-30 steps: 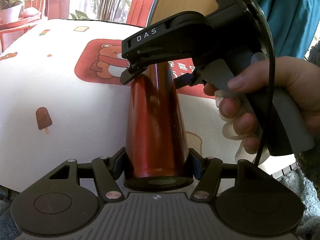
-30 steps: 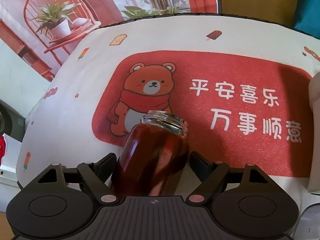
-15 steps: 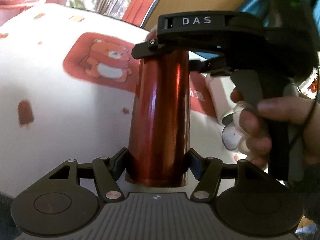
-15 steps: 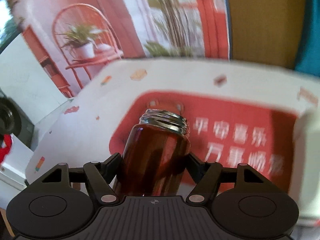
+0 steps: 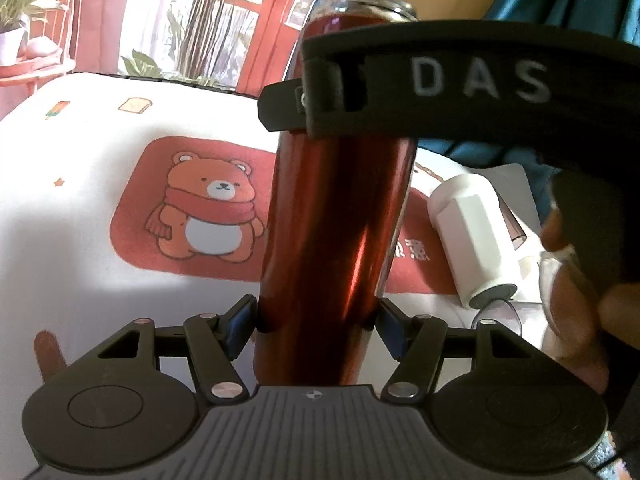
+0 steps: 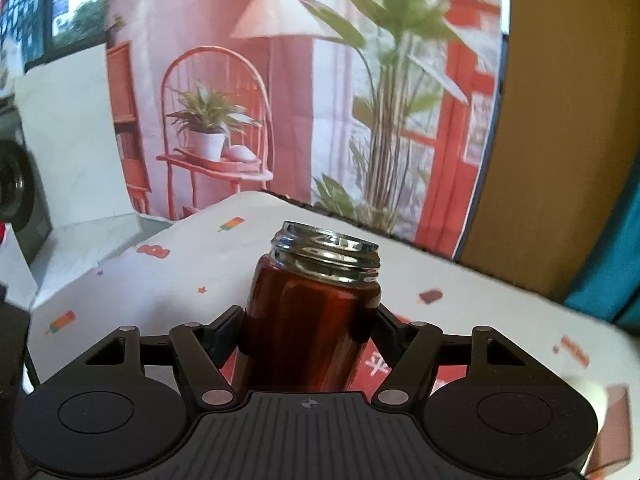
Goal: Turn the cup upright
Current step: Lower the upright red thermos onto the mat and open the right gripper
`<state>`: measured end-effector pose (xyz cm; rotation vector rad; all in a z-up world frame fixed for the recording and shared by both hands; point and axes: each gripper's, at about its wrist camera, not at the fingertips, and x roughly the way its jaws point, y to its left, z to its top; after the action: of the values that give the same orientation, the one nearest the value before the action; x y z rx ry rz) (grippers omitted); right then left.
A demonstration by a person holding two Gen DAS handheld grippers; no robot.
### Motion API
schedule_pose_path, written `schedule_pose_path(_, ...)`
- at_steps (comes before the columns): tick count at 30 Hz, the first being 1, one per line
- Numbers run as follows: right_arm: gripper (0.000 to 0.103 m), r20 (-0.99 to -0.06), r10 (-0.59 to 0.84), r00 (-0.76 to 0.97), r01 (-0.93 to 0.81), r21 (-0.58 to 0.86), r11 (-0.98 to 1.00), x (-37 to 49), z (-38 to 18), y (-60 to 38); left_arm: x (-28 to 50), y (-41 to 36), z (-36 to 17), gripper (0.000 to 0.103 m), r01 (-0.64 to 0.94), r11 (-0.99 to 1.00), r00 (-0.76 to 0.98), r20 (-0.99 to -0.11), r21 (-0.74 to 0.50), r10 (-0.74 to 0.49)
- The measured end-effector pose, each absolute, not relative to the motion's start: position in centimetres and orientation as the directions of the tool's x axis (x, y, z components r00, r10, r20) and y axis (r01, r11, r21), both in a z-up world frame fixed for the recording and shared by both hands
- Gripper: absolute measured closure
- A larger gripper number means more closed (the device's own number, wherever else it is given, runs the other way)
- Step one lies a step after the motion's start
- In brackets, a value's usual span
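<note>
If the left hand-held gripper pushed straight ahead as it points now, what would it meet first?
The red cup already clamped between its fingers; beyond that, likely the right hand-held gripper gripping the cup higher up, though depth is unclear.

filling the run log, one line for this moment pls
phase: flipping | red cup: threaded mouth up | left gripper: shut low on body | right gripper: shut near mouth | white bottle: lying on tablecloth

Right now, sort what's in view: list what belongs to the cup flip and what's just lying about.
Belongs to the job:
red cup, mouth up
left gripper, clamped low on it
right gripper, clamped near its neck

Lying about:
white bottle on its side
bear tablecloth
</note>
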<state>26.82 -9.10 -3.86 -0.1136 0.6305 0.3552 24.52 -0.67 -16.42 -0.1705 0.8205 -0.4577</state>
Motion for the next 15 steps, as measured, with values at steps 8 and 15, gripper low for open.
schedule_pose_path(8, 0.040, -0.531, 0.240, 0.812, -0.334, -0.086, 0.939, 26.1, -2.9, -8.9, 25.2, -1.6, -15.9, 0.035, 0.358, 0.884, 0.647, -0.603, -0.300, -0.466)
schedule_pose_path(15, 0.042, -0.555, 0.248, 0.794, -0.323, -0.039, 0.946, 25.5, -3.4, -10.5, 23.9, 0.0, -15.7, 0.034, 0.350, 0.860, 0.621, -0.596, -0.371, -0.509)
